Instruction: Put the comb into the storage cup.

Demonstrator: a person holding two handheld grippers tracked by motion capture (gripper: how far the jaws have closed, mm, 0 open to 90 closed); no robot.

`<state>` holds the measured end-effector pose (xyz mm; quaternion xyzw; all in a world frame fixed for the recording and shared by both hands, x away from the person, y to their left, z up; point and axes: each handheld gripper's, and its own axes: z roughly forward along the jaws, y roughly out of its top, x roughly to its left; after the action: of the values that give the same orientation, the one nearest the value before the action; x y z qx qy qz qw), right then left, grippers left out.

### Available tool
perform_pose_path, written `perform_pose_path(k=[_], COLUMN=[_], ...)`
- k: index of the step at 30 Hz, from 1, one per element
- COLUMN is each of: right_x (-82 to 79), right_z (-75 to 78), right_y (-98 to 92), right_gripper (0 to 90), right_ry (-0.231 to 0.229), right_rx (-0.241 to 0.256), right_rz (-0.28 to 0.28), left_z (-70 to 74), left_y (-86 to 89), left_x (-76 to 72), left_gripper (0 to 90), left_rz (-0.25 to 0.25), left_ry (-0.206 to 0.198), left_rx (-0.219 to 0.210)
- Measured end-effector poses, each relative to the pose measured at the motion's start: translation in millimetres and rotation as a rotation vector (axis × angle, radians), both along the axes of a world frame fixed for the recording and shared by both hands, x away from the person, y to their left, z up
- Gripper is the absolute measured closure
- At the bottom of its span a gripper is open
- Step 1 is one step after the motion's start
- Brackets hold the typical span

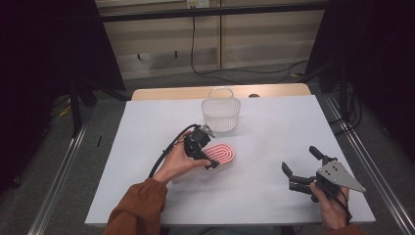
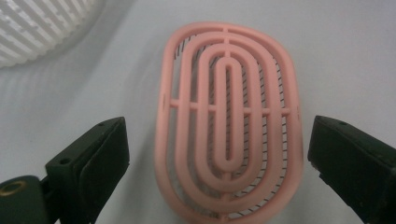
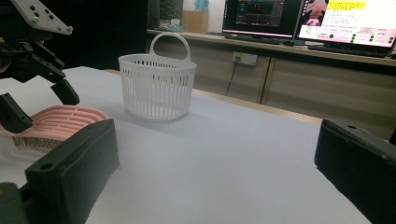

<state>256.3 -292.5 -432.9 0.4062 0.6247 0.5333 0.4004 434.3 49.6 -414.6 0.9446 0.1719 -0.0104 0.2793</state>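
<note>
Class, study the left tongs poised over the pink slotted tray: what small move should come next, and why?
Probably lower the left tongs a little and close them. Their jaws stand open on either side of the pink slotted tray without touching it, so a short descent would let them grip its long sides. The right tongs wait open, apart.

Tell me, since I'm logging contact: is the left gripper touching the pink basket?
Apart. The left gripper view shows white table on both sides between the open left gripper and the pink basket.

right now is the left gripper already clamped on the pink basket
No, the left gripper stands open, its jaws apart from the pink basket on either side.
</note>
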Motion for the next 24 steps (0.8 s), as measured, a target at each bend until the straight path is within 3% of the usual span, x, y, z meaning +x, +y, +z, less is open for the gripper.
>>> perform_pose_path(k=[6, 9, 14, 24], right_x=[0.0, -0.1, -0.2, 0.0], right_z=[0.0, 0.0, 0.0, -0.1], right_y=[0.2, -0.1, 0.0, 0.1], right_gripper=[0.0, 0.0, 0.0, 0.0], right_ry=[-0.001, -0.001, -0.002, 0.0], right_rx=[-0.001, 0.0, -0.002, -0.002], right_rz=[0.0, 0.001, 0.004, 0.001], left_z=[-2.2, -2.9, -3.2, -13.4], left_y=[-8.2, -12.6, -13.7, -20.0], left_x=[-2.0, -3.3, -2.2, -2.7], left_gripper=[5.6, 5.4, 6.7, 8.3], left_rz=[-0.026, -0.019, -0.013, -0.035], left_ry=[0.015, 0.0, 0.003, 0.0], left_rx=[0.037, 0.075, 0.076, 0.119])
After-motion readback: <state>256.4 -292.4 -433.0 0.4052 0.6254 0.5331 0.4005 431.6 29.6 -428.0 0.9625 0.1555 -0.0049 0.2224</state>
